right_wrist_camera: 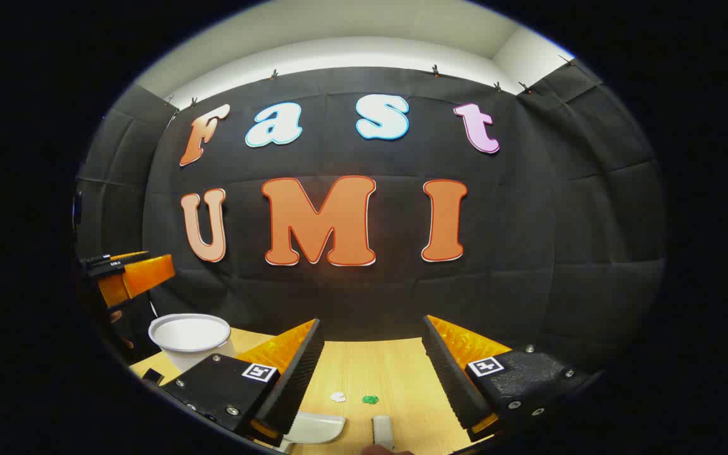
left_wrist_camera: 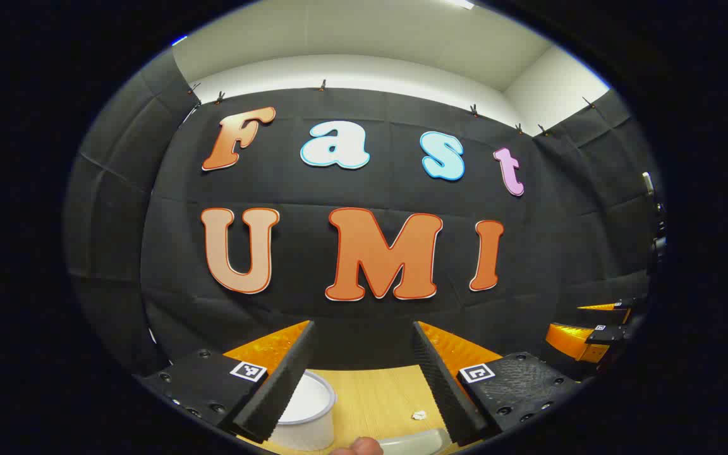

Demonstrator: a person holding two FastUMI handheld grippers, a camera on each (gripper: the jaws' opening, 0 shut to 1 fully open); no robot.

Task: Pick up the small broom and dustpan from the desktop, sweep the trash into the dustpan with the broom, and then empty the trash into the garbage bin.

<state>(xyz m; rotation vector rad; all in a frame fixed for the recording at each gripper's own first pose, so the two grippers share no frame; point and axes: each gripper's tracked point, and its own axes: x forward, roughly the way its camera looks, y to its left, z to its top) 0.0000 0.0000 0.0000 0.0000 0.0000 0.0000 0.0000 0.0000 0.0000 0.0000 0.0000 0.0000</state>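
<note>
Both grippers, left gripper (left_wrist_camera: 364, 373) and right gripper (right_wrist_camera: 370, 373), gape wide, holding nothing. Right gripper view: dustpan (right_wrist_camera: 313, 427), broom (right_wrist_camera: 382, 432), white scrap (right_wrist_camera: 337, 397) and green scrap (right_wrist_camera: 370, 399) on the desktop (right_wrist_camera: 389, 373); left gripper view: garbage bin (left_wrist_camera: 307, 411) close.

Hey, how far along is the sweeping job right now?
Nothing looks done yet. The left gripper and right gripper both hang open above the desktop, holding nothing. A white scrap and a green scrap lie unswept. Left: grasp the tools at the near edge, sweep, and empty into the white bin.
</note>
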